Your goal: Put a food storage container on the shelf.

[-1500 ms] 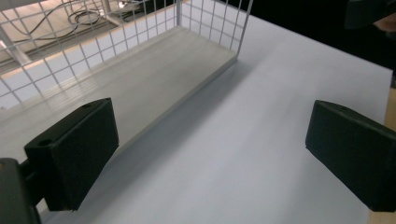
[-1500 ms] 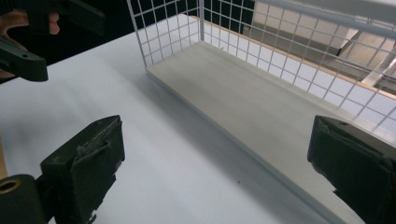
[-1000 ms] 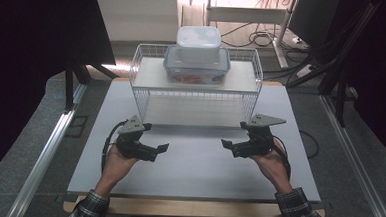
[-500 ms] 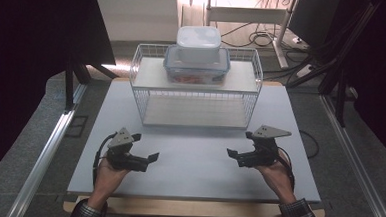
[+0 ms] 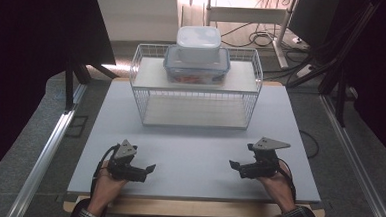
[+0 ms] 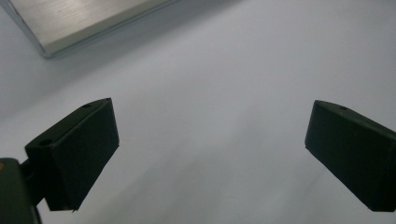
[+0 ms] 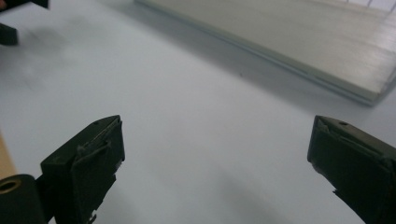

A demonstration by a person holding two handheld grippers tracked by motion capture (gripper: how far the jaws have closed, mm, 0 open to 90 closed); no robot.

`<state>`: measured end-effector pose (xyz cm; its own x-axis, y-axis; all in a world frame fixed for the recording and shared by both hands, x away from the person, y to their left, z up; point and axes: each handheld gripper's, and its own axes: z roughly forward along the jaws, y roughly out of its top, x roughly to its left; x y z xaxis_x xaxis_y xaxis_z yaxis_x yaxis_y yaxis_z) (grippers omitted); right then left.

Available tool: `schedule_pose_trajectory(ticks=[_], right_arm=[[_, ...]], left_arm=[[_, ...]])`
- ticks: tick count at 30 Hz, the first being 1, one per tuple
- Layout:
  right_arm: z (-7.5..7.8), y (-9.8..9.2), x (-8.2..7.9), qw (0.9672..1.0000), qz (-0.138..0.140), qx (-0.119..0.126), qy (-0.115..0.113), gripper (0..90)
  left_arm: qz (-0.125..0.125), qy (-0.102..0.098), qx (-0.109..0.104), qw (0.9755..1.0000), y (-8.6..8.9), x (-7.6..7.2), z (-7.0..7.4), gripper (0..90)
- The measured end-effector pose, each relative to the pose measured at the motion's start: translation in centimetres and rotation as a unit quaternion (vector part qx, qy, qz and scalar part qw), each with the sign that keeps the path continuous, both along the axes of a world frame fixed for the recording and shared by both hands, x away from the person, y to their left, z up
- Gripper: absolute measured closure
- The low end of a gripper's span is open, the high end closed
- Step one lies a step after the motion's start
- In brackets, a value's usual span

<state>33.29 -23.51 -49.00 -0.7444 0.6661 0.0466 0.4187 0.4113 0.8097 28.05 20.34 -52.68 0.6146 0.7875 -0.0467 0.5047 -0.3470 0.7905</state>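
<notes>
In the high view, a white wire rack (image 5: pixel 197 91) stands at the far middle of the pale surface (image 5: pixel 194 148). On the rack's top shelf sits a clear container with a blue rim (image 5: pixel 197 64), and a smaller white lidded box (image 5: pixel 199 40) rests on top of it. The left tongs (image 5: pixel 145 170) lie low over the surface, in front of the rack and toward its left end, held by the person's left hand (image 5: pixel 108 183). The right tongs (image 5: pixel 235 167) sit in front of the rack toward its right end, held by the right hand (image 5: pixel 277 185). Both are well apart from the rack and from each other, tips turned inward.

In the left gripper view, the left tongs (image 6: pixel 210 154) stand wide open with nothing between the jaws, bare surface beneath them; a corner of the rack's base board (image 6: pixel 79 21) shows beyond.

In the right gripper view, the right tongs (image 7: pixel 215 163) are likewise spread wide and hold nothing. The rack's base board (image 7: pixel 303 42) lies ahead, and part of the left tongs shows at the upper left edge.
</notes>
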Motion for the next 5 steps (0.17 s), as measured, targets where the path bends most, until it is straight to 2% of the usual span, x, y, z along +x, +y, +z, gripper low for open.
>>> schedule_pose_trajectory(ticks=[2,5], right_arm=[[-0.55,-0.19,0.39,0.9999,-0.007,-0.007,0.011,4.1],[-0.6,-0.46,0.64,0.9998,-0.017,-0.004,0.014,3.4]], left_arm=[[0.0,0.001,-0.014,0.9999,0.2,0.08,0.0,2.7],[0.001,0.003,-0.021,0.9998,0.24,0.18,0.01,2.7]])
